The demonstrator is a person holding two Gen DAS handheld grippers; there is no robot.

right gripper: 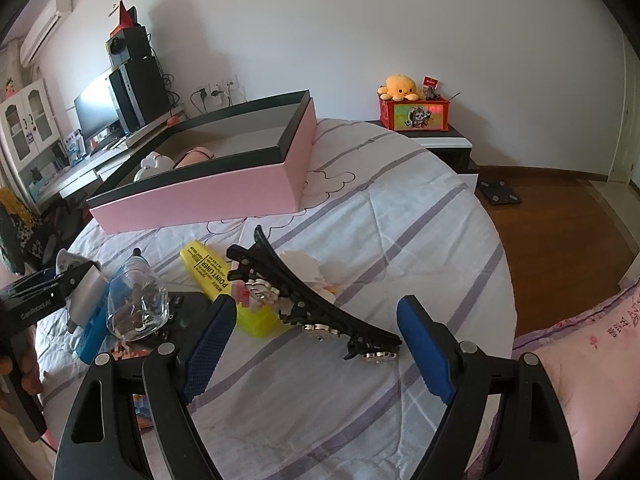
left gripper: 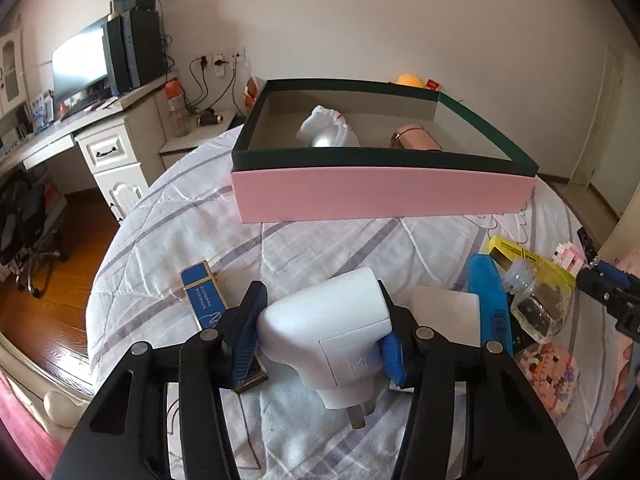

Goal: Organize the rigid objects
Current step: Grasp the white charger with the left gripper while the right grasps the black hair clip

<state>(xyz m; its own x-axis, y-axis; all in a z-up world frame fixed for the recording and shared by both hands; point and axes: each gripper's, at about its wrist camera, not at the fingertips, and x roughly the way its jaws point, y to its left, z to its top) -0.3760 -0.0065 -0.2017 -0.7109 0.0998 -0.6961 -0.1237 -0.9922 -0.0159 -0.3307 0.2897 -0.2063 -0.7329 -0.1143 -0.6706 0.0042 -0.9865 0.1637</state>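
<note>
Two grippers work over the striped bedspread [left gripper: 320, 240], with the pink box [left gripper: 380, 190] as your reference point. Your left gripper [left gripper: 320, 332] has its blue pads [left gripper: 248, 320] set against both sides of the white plug adapter [left gripper: 332, 328], which lies on the bedspread on the near side of the pink box, prongs toward you; the jaws are closed on it. Just left of the adapter lies a blue lighter [left gripper: 200, 300]. Your right gripper [right gripper: 316, 344] stands with jaws wide apart, nothing pressed between them; the black hair clip [right gripper: 312, 300] lies just ahead of its fingers, near the box's front right corner. Beside the clip lie a yellow highlighter [right gripper: 212, 272] and a clear glass bottle [right gripper: 136, 300]. Inside the pink box you see a white figurine [left gripper: 328, 128] and a rose-gold cylinder [left gripper: 412, 138].
</note>
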